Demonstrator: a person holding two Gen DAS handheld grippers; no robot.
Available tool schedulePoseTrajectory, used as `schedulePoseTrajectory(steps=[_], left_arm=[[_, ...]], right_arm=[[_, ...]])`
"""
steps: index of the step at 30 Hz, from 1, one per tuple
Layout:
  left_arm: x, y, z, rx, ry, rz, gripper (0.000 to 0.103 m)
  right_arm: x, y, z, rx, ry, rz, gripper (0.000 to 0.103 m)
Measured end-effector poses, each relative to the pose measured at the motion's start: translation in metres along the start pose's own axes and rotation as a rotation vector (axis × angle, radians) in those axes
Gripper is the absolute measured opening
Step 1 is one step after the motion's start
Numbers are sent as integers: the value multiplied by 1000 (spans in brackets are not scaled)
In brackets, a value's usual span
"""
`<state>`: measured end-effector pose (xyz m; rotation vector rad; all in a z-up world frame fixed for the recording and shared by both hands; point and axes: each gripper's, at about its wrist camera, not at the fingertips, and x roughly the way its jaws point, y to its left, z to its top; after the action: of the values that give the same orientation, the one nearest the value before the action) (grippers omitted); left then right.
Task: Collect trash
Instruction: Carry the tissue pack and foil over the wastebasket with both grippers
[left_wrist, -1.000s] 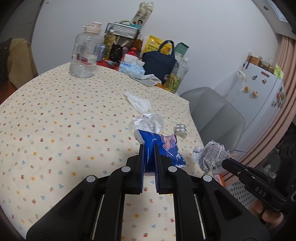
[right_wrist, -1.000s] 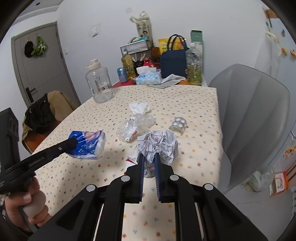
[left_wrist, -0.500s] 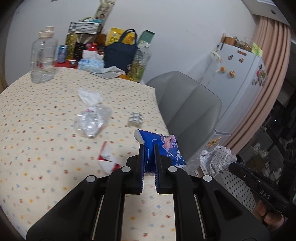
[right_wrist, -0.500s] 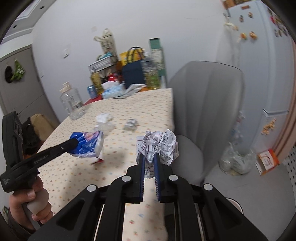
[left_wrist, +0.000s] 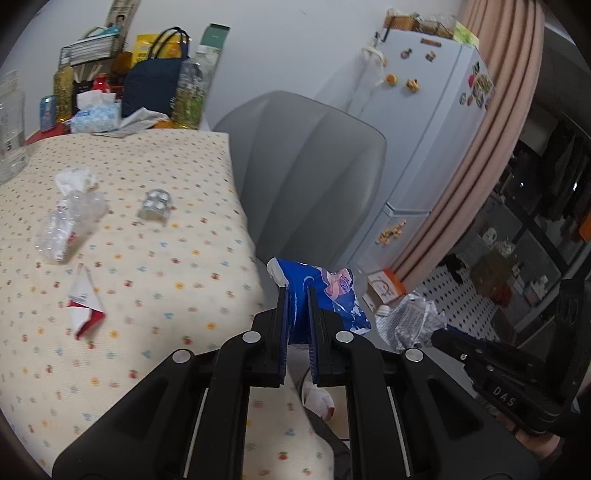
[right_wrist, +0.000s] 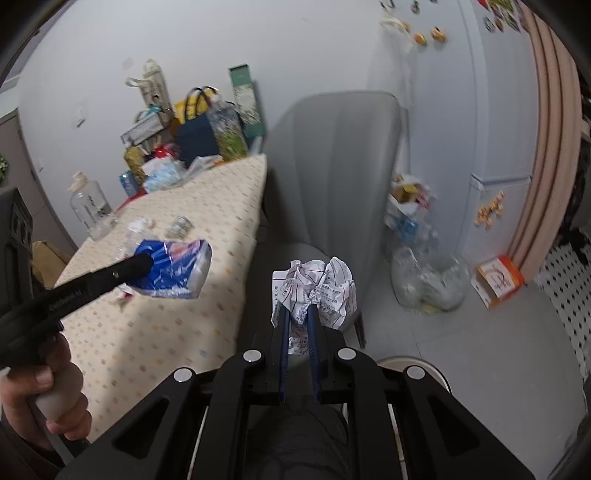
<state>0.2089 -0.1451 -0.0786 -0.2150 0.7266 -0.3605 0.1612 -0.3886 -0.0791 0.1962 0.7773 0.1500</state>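
My left gripper (left_wrist: 296, 295) is shut on a blue snack wrapper (left_wrist: 325, 291) and holds it in the air past the table's right edge; the wrapper also shows in the right wrist view (right_wrist: 173, 269). My right gripper (right_wrist: 297, 314) is shut on a crumpled printed paper ball (right_wrist: 314, 288), held above the floor by the grey chair; the ball also shows in the left wrist view (left_wrist: 410, 321). On the dotted tablecloth (left_wrist: 155, 258) lie a crushed clear bottle (left_wrist: 70, 221), a white tissue (left_wrist: 74, 179), a foil blister pack (left_wrist: 157, 203) and a red-and-white paper scrap (left_wrist: 85, 302).
A grey chair (right_wrist: 332, 166) stands at the table's right side. A clear bag of trash (right_wrist: 428, 284) sits on the floor by the white fridge (left_wrist: 424, 122), with an orange box (right_wrist: 498, 280) beside it. Bottles, a navy bag (left_wrist: 155, 85) and a tissue pack crowd the table's far end.
Both grippers have swung right, off the table toward the chair and floor, still holding the wrapper and the paper ball. The trash bag has come into the right wrist view.
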Motion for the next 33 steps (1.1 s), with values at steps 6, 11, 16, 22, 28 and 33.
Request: schedulePoseTrajectory(steps=[6, 11, 16, 22, 28, 33], left_arm=[[32, -30, -14, 55, 75, -12, 9], [58, -54, -27, 110, 142, -13, 9], [78, -68, -36, 130, 192, -5, 9], [95, -86, -43, 166, 230, 0, 9], [107, -98, -46, 193, 256, -9, 9], [119, -109, -51, 216, 283, -16, 9]], right_arm=[[16, -39, -24, 73, 59, -19, 11], [25, -63, -40, 123, 83, -27, 11], [35, -92, -56, 185, 108, -24, 11], [51, -115, -69, 245, 148, 15, 14], [57, -139, -80, 310, 154, -3, 42], [52, -158, -85, 349, 141, -37, 42]])
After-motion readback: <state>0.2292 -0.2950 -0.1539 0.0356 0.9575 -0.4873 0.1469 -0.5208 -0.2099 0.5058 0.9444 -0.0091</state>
